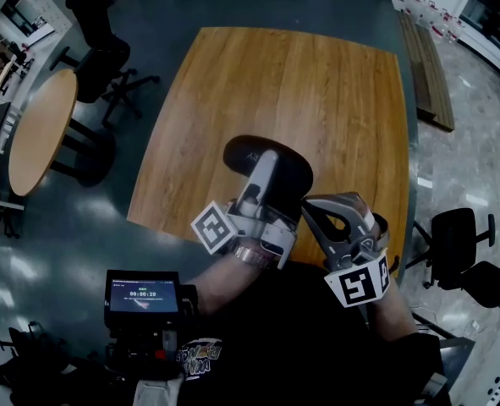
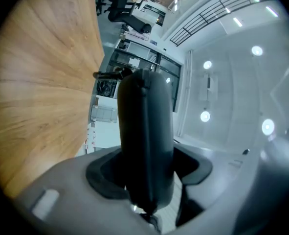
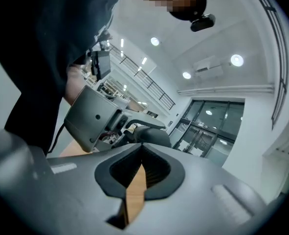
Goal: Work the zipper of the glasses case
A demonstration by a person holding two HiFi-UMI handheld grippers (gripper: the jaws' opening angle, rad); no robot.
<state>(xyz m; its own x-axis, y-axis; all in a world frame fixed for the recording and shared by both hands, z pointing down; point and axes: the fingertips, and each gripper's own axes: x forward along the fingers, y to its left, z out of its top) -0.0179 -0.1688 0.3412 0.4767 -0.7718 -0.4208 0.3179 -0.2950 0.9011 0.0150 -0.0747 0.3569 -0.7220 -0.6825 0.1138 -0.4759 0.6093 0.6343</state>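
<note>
A black glasses case [image 1: 243, 154] is held on edge over the near part of the wooden table [image 1: 317, 91]. My left gripper [image 1: 262, 180] is shut on it. In the left gripper view the case [image 2: 144, 126] fills the gap between the dark pads [image 2: 105, 175], and its seam runs up its face. My right gripper [image 1: 310, 205] sits just right of the case's near end, shut. In the right gripper view its tips [image 3: 143, 148] meet with nothing visible between them; beyond them lie the case [image 3: 153, 136] and the left gripper's body [image 3: 93, 119].
A round wooden table [image 1: 38, 125] and a black office chair [image 1: 106, 66] stand at the left. Another chair [image 1: 457, 239] is at the right, a bench [image 1: 427, 66] beyond the table. A small screen device [image 1: 142, 296] is at the person's left side.
</note>
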